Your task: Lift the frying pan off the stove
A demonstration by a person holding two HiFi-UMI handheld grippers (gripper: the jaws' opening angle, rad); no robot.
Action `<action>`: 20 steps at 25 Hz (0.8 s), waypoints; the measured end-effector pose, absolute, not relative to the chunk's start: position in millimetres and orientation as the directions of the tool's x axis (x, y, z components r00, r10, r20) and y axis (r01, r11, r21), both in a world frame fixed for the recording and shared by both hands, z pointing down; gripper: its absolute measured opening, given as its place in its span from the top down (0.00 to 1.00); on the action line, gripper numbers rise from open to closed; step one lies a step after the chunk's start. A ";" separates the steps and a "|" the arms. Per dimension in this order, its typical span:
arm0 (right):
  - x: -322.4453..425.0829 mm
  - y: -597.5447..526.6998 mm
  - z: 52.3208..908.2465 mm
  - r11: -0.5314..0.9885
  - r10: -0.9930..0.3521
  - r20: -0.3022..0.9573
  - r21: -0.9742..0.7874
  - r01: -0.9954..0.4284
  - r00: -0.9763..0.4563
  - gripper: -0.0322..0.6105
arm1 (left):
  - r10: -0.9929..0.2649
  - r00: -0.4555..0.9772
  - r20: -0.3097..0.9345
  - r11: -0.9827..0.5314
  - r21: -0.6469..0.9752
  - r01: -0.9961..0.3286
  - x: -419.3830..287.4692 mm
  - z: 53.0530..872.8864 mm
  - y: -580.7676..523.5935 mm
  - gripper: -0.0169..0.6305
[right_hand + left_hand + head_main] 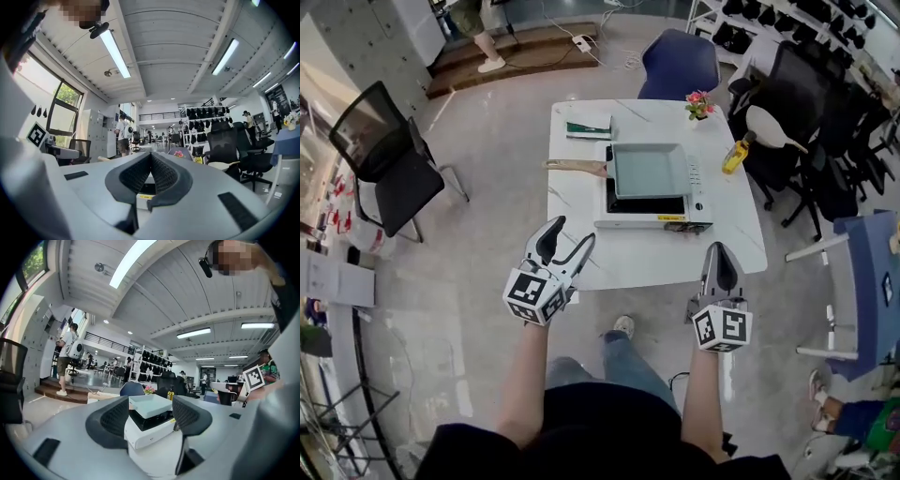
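— Head view: where is the frying pan sitting?
— It is resting on the stove, on the white desk, with its wooden handle pointing to the person's left.
— Left gripper?
— It is hovering by the desk's near edge, well apart from the pan. Its jaws are standing spread and gripping nothing; stove and pan are showing beyond the gap.
— Right gripper?
— It is hovering near the same edge, jaws pressing together, nothing between them.

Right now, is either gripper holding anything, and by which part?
Nothing is held. The left gripper is open, the right gripper shut and empty; the frying pan sits on the stove.
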State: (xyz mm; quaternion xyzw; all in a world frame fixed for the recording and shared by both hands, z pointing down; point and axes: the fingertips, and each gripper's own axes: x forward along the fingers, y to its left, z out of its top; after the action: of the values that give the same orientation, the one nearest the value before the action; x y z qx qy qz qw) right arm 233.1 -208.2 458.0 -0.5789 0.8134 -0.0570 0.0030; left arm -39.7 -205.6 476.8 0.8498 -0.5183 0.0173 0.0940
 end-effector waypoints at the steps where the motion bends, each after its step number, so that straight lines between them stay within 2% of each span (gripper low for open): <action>1: 235.5 -220.9 458.2 0.337 -0.937 0.058 -0.106 -0.936 -0.344 0.95 | -0.886 0.445 0.129 -0.427 0.142 -0.893 -39.0 477.6 -212.9 0.53; 12: 217.7 -299.0 461.9 0.439 -0.891 0.054 -0.144 -0.887 -0.450 0.95 | -0.916 0.374 0.149 -0.356 0.131 -0.925 -33.1 480.8 -259.1 0.53; 20: 200.2 -326.3 446.8 0.457 -0.884 0.038 -0.136 -0.879 -0.466 0.95 | -0.927 0.348 0.139 -0.334 0.115 -0.936 -47.6 463.7 -283.9 0.53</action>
State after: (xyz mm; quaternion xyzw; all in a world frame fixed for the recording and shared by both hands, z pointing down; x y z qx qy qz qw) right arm 200.2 -326.3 446.8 -0.5164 0.8534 -0.0680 0.0191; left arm -47.6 -283.9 463.7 0.8164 -0.5704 0.0240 0.0872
